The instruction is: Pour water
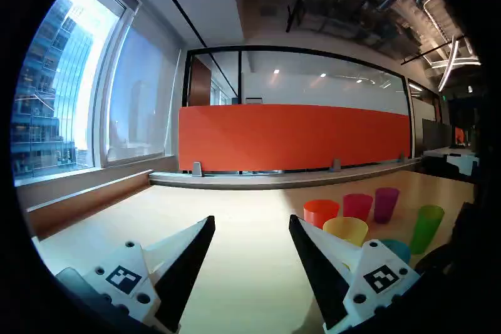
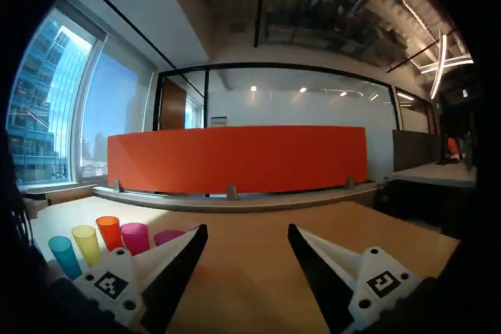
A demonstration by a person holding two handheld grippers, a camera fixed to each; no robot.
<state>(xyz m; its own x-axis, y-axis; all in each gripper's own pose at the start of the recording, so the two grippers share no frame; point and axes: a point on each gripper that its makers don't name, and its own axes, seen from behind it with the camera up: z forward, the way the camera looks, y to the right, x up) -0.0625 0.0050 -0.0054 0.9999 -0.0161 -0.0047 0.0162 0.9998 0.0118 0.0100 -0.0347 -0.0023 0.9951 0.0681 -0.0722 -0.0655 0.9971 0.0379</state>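
Pointing level over the wooden table (image 1: 250, 284), the left gripper (image 1: 250, 220) and the right gripper (image 2: 247, 229) both hold nothing, fingers (image 1: 188, 259) spread wide. The colored cups (image 1: 346, 229) stand bunched right of the left gripper. Each finger wears a black-and-white square sticker (image 1: 123, 279).

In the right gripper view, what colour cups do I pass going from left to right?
blue cup → yellow cup → orange cup → pink cup → purple cup, which is partly behind a gripper finger.
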